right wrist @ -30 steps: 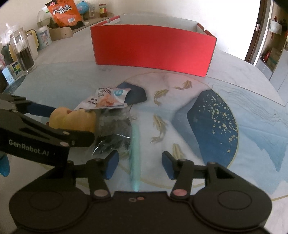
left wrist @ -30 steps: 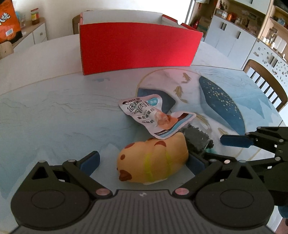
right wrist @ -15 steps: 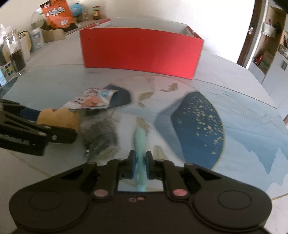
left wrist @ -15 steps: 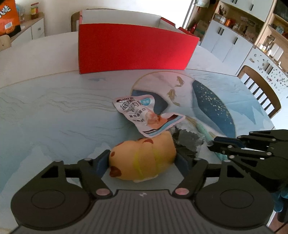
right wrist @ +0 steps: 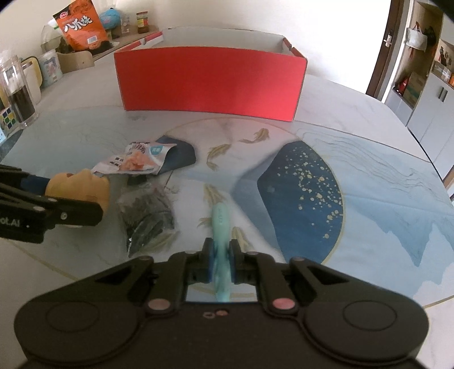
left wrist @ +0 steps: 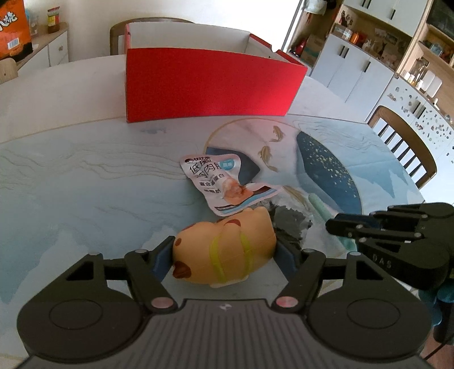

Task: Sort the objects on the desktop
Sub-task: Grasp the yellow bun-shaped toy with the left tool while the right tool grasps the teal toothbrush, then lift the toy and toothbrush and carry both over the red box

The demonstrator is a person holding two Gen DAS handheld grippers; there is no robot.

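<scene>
The left gripper [left wrist: 224,252] has its jaws on either side of an orange toy [left wrist: 224,249]; they have just been closing, with the blue pads against the toy's two ends. The toy lies on the bench [left wrist: 85,193], a brown-spotted, animal-shaped piece with a yellow band round its middle. In the right wrist view the same toy [right wrist: 82,187] shows between the black fingers of the left gripper [right wrist: 71,195] at the left edge.

The right gripper [right wrist: 220,262] is clamped tight on a slim pale-green stick [right wrist: 220,224], whose rounded tip points forward from between the pads, and whose other end runs back under the gripper. From the left wrist view the stick [left wrist: 319,204] lies just right of the toy, with the right gripper [left wrist: 340,227] closed over its near end.

Between toy and stick sits a clear bag of dark pieces [right wrist: 147,215], flat on the bench. Just beyond the toy, a white snack pouch [left wrist: 224,181] with printed lettering rests with one corner touching the toy's top. The bench top bears a pattern of gold fish and a dark blue shape. A red box [left wrist: 210,82], open at the top, stands further back, well apart from the cluster. A wooden chair [left wrist: 405,147] stands at the bench's right edge, and an orange snack bag [right wrist: 79,25] stands on a counter at the far left.
</scene>
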